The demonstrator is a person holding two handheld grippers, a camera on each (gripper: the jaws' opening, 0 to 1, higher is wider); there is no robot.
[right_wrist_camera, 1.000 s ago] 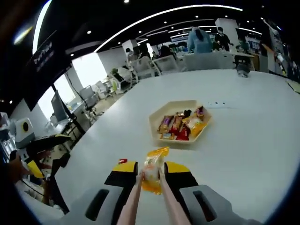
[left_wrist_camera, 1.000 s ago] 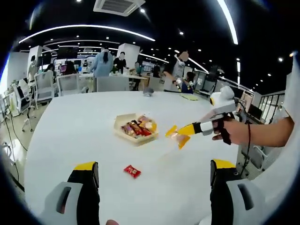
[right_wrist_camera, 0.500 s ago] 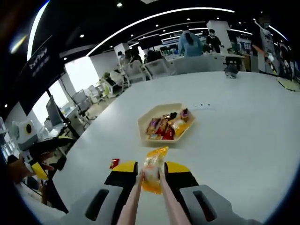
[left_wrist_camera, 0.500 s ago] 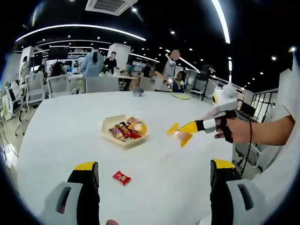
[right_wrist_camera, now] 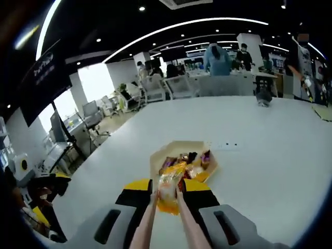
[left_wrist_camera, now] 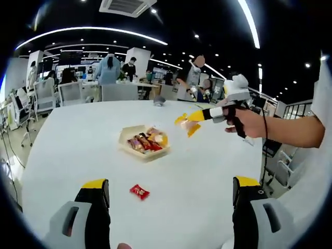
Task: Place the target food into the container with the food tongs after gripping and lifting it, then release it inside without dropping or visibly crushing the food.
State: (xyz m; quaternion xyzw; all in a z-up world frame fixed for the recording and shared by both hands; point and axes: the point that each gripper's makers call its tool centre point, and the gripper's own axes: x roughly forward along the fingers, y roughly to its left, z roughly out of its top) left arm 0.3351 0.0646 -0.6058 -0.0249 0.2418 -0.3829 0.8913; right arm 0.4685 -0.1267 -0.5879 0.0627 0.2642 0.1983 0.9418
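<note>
Right tongs (right_wrist_camera: 167,193) pinched shut on yellow packet (right_wrist_camera: 169,191), centre frame, over tray (right_wrist_camera: 176,149) on bench (right_wrist_camera: 270,155); left tongs (left_wrist_camera: 171,199) wide open, empty.

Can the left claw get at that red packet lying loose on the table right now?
Probably yes. The red packet lies alone on the white table, ahead of the left claw, which is open and holds nothing. The right claw holds its yellow snack up by the tray, well away from that path.

Glossy crinkled plastic snack packet (right_wrist_camera: 169,187); matt white table (left_wrist_camera: 83,140); pale cardboard-like tray (right_wrist_camera: 158,158).
</note>
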